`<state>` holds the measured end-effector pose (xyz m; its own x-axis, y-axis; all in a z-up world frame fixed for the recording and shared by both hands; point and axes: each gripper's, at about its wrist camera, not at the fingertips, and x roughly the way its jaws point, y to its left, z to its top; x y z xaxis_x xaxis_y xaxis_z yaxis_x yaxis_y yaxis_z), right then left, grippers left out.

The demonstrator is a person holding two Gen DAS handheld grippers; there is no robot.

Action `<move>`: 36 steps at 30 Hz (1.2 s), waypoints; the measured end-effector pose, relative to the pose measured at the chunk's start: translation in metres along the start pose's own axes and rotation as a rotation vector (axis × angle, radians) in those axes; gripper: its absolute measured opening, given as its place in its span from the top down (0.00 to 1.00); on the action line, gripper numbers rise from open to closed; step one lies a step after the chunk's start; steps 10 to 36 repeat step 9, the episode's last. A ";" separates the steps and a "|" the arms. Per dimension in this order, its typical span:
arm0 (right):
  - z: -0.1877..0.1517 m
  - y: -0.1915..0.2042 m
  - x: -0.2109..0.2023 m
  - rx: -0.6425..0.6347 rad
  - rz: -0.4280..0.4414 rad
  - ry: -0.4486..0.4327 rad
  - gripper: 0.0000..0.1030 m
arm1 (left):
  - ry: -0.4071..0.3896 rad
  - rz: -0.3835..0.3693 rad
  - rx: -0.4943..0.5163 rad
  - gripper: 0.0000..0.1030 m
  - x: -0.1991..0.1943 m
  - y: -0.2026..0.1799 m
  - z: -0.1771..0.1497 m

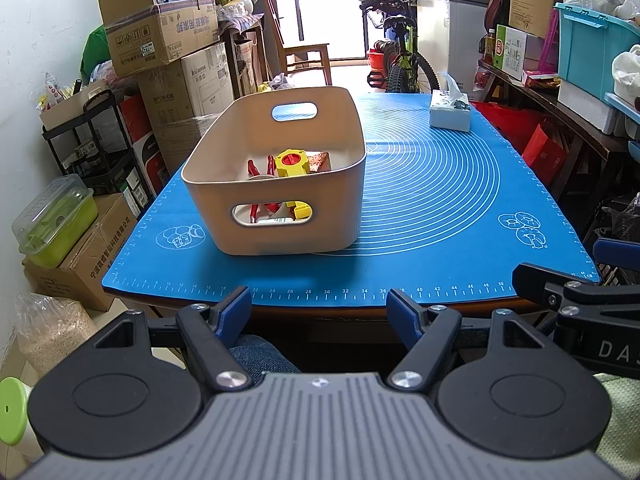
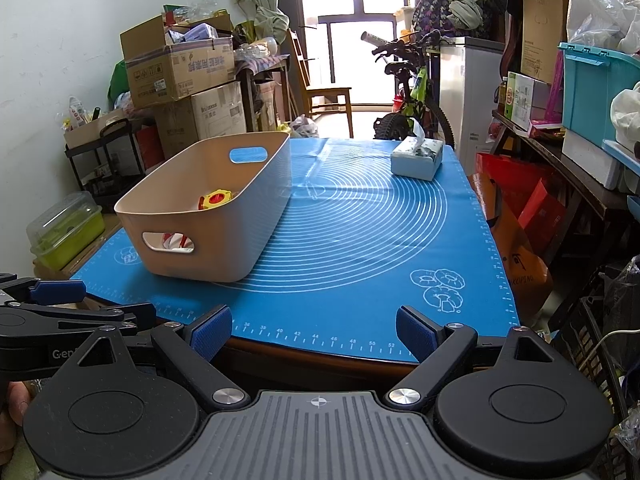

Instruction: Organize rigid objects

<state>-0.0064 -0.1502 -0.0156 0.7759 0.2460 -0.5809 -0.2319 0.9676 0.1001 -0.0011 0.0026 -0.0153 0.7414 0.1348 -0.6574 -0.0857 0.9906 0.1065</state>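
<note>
- A blue silicone baking mat [image 1: 432, 184] printed with white concentric rings and ruler marks covers a wooden table [image 1: 360, 314], seen from 2 cameras held at the table's near edge.
- A beige plastic bin [image 1: 276, 208] with an oval handle cut-out at each end stands on the left part of the mat, its long side running away from the cameras.
- Inside the bin lie several small rigid objects: a yellow round piece with a red centre [image 1: 293, 162], a brown speckled block [image 1: 319, 161] just to its right, and red-handled items [image 1: 253, 168] to its left. More red, white and yellow parts show through the near handle hole, too small to name.
- In the right wrist view the yellow piece [image 2: 215, 199] shows above the bin's [image 2: 208, 224] near rim.
- A pale blue tissue box [image 1: 450, 112] with a tissue sticking up sits at the far right of the mat, well apart from the bin.
- The left gripper [image 1: 319, 306] hovers just short of the table's near edge, low and level. Its jaws stand wide apart and hold nothing; the blue pads [image 1: 236, 308] face each other across an empty gap.
- The right gripper [image 2: 314, 332] hovers at the same near edge, further right. Its jaws are also spread wide with nothing between them.
- Each gripper shows in the other's camera, side by side and near each other.
- Stacked cardboard boxes [image 1: 160, 28] fill the left of the room, and a bicycle [image 1: 400, 56] stands beyond the table.
</note>
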 end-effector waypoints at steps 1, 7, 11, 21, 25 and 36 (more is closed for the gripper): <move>0.000 0.000 0.000 0.000 0.000 0.000 0.13 | 0.000 0.000 0.000 0.27 0.000 0.000 0.000; 0.000 0.000 0.000 0.000 0.000 0.001 0.13 | 0.000 0.001 0.001 0.27 0.000 0.000 0.000; 0.000 0.000 0.000 0.001 0.000 0.001 0.13 | -0.001 0.001 0.001 0.26 0.000 0.000 0.000; 0.000 0.000 0.000 0.001 0.000 0.001 0.13 | -0.001 0.001 0.001 0.26 0.000 0.000 0.000; 0.000 0.000 0.000 0.001 0.000 0.001 0.13 | -0.001 0.001 0.001 0.26 0.000 0.000 0.000; 0.000 0.000 0.000 0.001 0.000 0.001 0.13 | -0.001 0.001 0.001 0.26 0.000 0.000 0.000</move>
